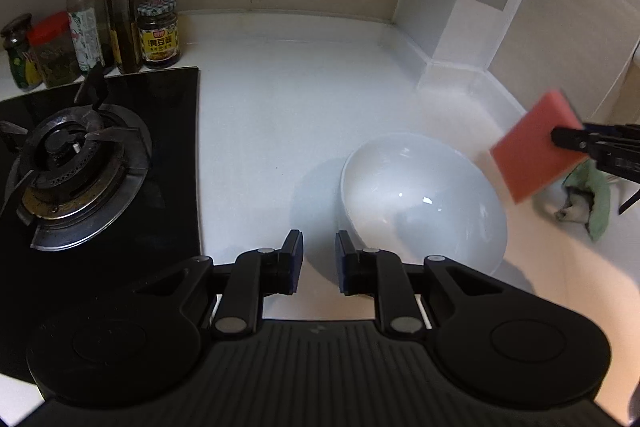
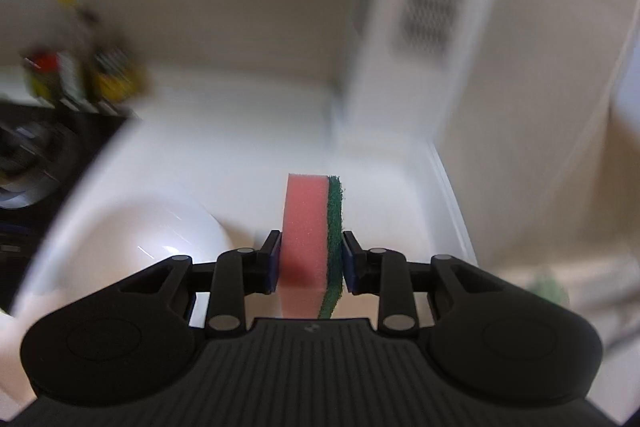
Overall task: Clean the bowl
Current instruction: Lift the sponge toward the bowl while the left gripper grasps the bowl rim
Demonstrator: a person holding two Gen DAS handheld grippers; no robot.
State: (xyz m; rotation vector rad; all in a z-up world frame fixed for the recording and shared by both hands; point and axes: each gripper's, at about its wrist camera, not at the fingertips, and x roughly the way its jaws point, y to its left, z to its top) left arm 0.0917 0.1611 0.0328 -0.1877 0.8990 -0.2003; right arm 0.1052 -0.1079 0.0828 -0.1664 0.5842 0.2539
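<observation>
Facing right wrist only: sponge's (image 2: pixel 310 227) green scouring side (image 2: pixel 334 227).

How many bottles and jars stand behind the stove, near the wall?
5, in a row along the wall: dark-lid jar far left, red-lid jar, yellow-cap bottle, black-cap bottle, checkered-lid jar nearest the bowl. More may hide past the left edge.

A: Any writing you can read?
B: Only on the jar (image 1: pixel 157 34) by the stove: its yellow label says 黄豆酱.
A: The bottles?
B: Their labels are too small.
</observation>
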